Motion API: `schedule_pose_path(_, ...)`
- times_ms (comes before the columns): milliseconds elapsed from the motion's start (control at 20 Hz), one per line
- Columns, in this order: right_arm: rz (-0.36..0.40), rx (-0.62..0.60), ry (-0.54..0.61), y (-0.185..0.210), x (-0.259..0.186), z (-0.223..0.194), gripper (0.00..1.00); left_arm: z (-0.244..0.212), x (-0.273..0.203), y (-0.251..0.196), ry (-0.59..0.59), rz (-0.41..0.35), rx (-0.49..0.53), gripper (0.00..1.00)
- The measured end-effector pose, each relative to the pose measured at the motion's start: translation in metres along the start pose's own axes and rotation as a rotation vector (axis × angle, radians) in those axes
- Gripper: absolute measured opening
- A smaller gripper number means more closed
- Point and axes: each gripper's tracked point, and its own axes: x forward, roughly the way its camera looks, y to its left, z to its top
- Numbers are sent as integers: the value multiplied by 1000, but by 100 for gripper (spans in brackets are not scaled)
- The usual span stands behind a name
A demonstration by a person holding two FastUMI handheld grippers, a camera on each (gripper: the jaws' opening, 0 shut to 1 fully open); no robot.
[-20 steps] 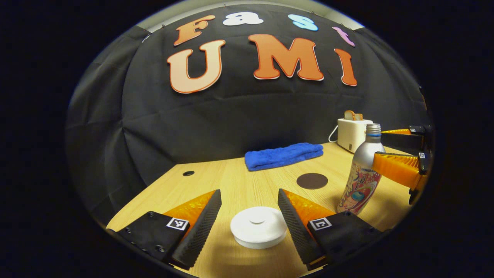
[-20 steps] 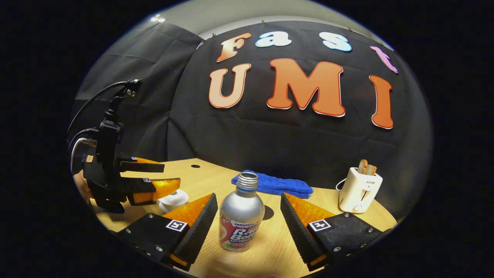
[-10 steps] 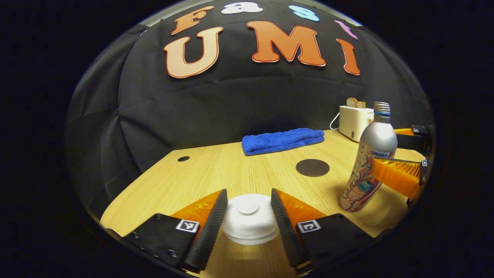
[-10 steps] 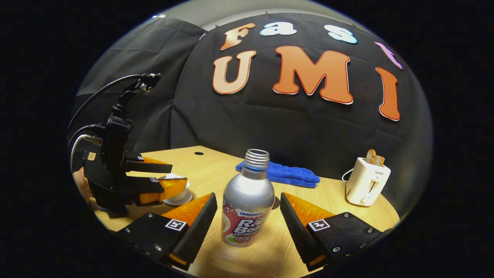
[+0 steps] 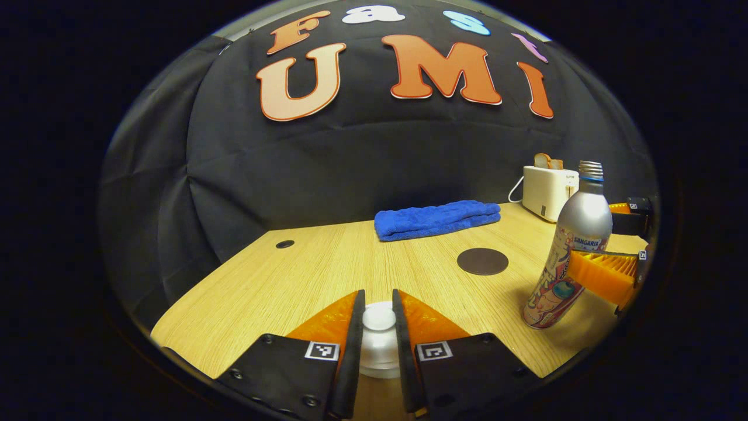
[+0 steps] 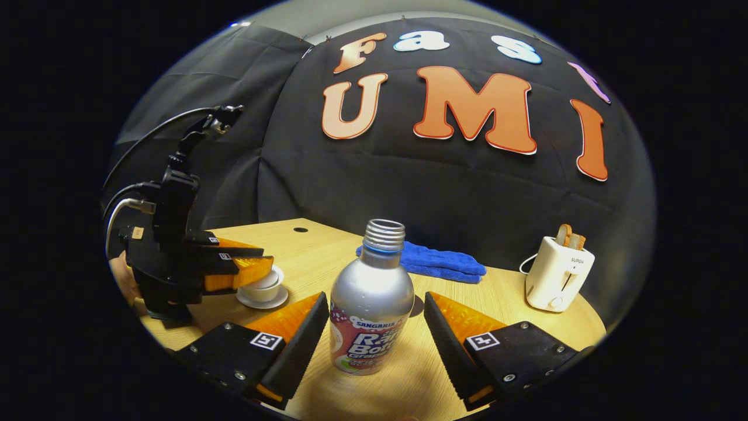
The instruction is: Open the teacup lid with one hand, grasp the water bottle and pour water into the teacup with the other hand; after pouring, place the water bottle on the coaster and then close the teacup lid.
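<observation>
Pinching the small round knob of the white ceramic teacup lid (image 5: 378, 318), the left gripper (image 5: 378, 327) has its two black ribbed fingers drawn in to a narrow gap, both pads pressed against the knob. From the right gripper view the white teacup (image 6: 261, 287) stands on its white saucer (image 6: 263, 299) near the left edge of the pale wooden table (image 5: 327, 269), with that gripper's orange fingers over it. To lift well, I judge the pull should go straight up, keeping the knob centred between the pads so the lid does not tip or drag the cup off its saucer; the knob is small and smooth, so a slip seems the main risk.

Further right, past the folded blue towel (image 5: 437, 219) at the back, the dark round coaster (image 5: 482, 261) lies bare between cup and bottle. The silver aluminium water bottle with a printed label (image 6: 370, 316) stands upright and uncapped between the right gripper's (image 6: 374, 336) fingers, which are spread wide and clear of it on both sides, holding nothing. A white toaster (image 6: 556, 280) sits at the far right.
</observation>
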Motion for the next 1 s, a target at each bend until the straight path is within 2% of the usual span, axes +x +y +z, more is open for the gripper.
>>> schedule_pose_path(200,7,-6,14,0,3,-4,98,7,0,-2,-38,-7,-16,34)
schedule_pose_path(250,9,-7,22,1,4,-6,99,10,0,1,-50,-2,-18,29)
schedule_pose_path(300,11,-7,30,1,6,-8,98,13,-1,1,-61,3,-19,34)
schedule_pose_path(400,21,-2,52,3,9,-15,98,18,-3,4,-80,14,-19,34)
schedule_pose_path(600,48,7,121,10,14,-33,92,25,-6,17,-108,47,-31,34)
schedule_pose_path(650,51,7,137,11,15,-37,87,26,-7,21,-113,54,-34,34)
schedule_pose_path(800,61,21,147,14,19,-33,84,30,-12,29,-128,67,-42,34)
schedule_pose_path(850,67,17,154,15,20,-31,82,30,-13,31,-128,68,-50,29)
schedule_pose_path(900,68,5,159,17,22,-29,82,30,-13,35,-125,69,-56,34)
schedule_pose_path(1000,58,-44,159,14,23,-23,81,31,-13,46,-128,87,-69,34)
